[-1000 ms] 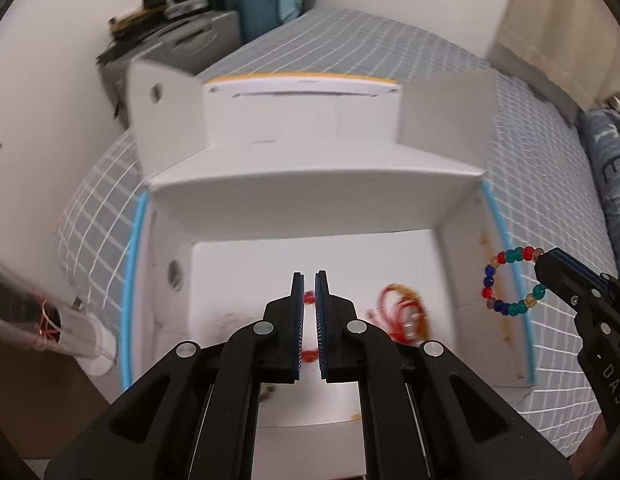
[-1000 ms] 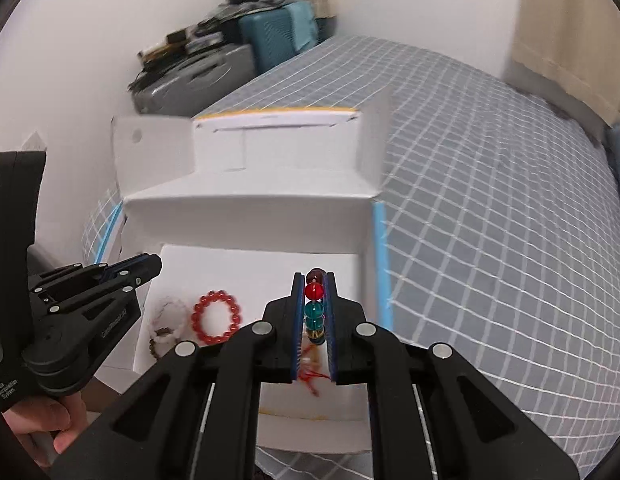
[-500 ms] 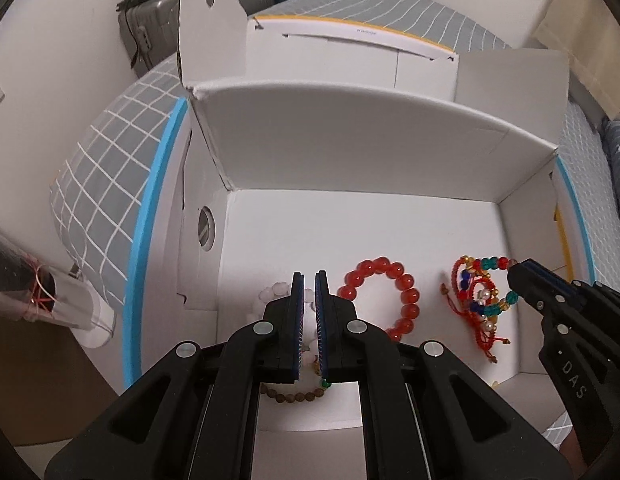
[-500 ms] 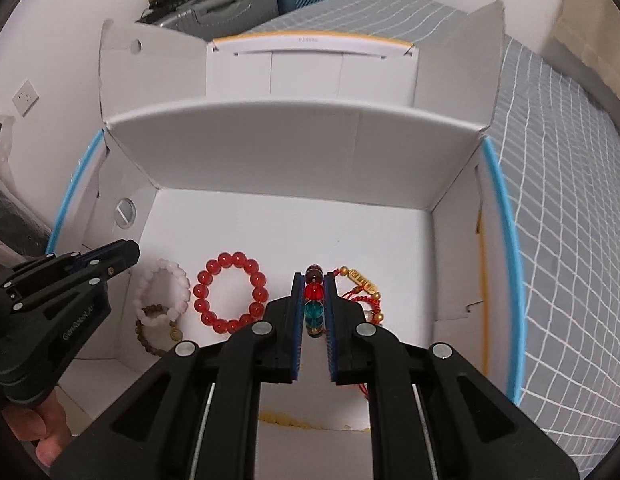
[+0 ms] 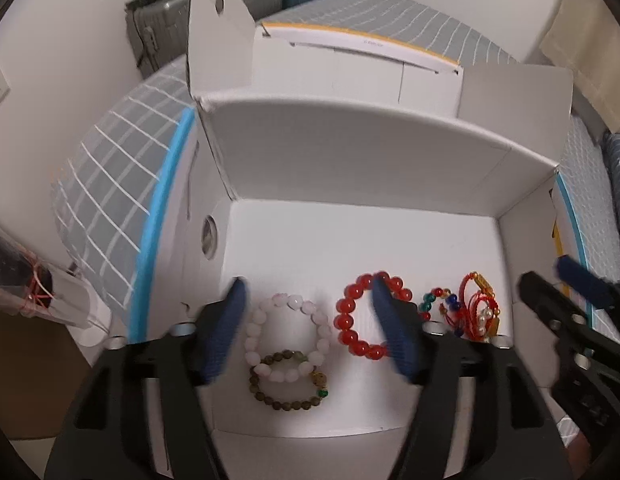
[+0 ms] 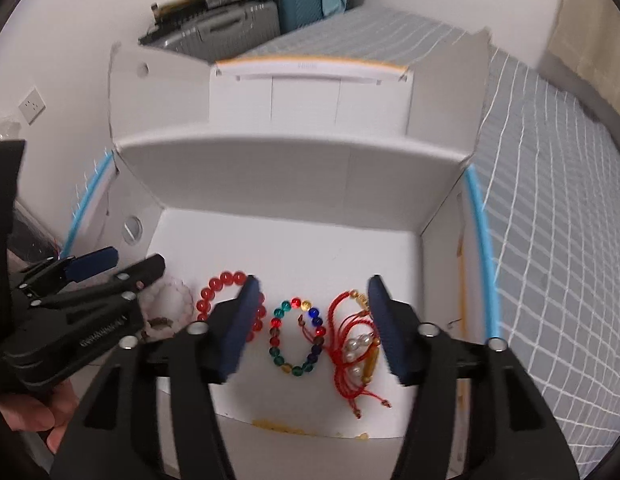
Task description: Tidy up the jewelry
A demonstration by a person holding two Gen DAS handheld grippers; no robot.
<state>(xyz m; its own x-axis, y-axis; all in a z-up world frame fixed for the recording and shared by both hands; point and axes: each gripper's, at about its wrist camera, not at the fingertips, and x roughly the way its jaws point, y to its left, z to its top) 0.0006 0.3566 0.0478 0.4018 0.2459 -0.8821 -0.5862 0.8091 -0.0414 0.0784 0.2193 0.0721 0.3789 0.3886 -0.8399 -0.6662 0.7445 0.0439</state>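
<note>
Open white cardboard box (image 5: 350, 168) on a grey grid-patterned bedspread (image 6: 550, 200), flaps up, blue strips along both side edges; grey and teal suitcases (image 6: 269, 12) beyond the far end, against the wall. Inside, along the near edge of the box floor, a row of bracelets. Over the left half, left gripper (image 5: 310, 320) spread wide, holding nothing, its blue pads either side of a pale pink bead bracelet (image 5: 287, 336). Overlapping that one's near side, a smaller brown bead bracelet (image 5: 289, 380) with a green bead. Just right of these, a red bead bracelet (image 5: 366, 316), partly behind the left gripper's right finger. Over the right half, right gripper (image 6: 314, 324) likewise wide apart and empty, framing a multicoloured bead bracelet (image 6: 295, 336) lying flat on the floor. Beside it, nearest the right wall, a tangle of red cord bracelets (image 6: 358, 348) with pearl and gold beads, partly beneath the right finger.
</note>
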